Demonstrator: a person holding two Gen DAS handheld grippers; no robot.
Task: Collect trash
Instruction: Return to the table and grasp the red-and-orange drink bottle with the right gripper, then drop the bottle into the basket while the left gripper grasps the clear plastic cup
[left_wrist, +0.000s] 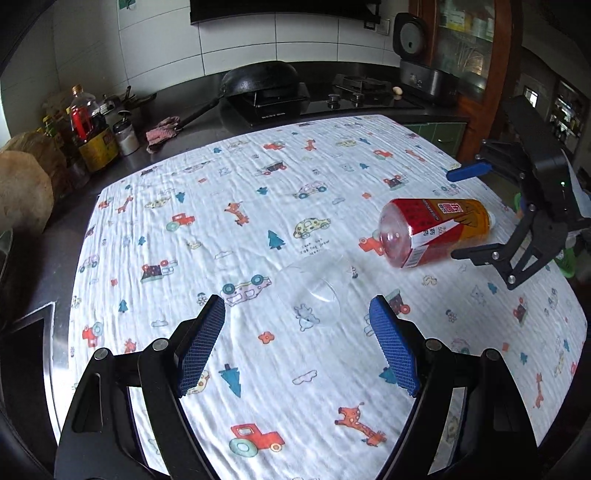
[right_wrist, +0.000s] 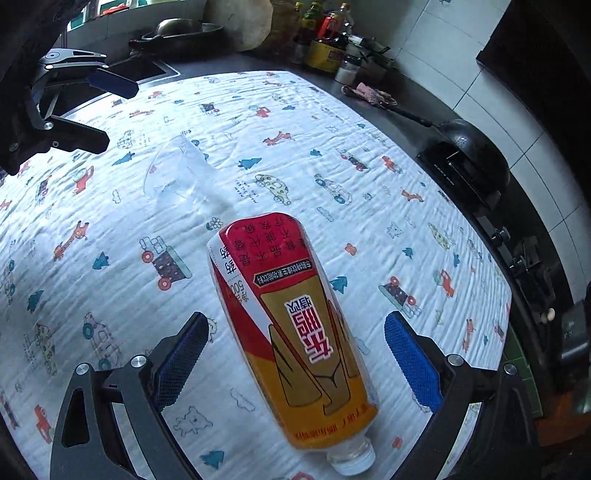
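Clear plastic cup (left_wrist: 314, 291) on its side, empty; labelled bottle (right_wrist: 295, 332) between wide-spread right gripper (right_wrist: 299, 354); left gripper (left_wrist: 299, 343) spread, empty

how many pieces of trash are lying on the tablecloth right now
2. A clear plastic cup lies on its side near the middle of the cloth, ahead of the left gripper. A red and yellow bottle lies on its side between the open right gripper's fingers, untouched.
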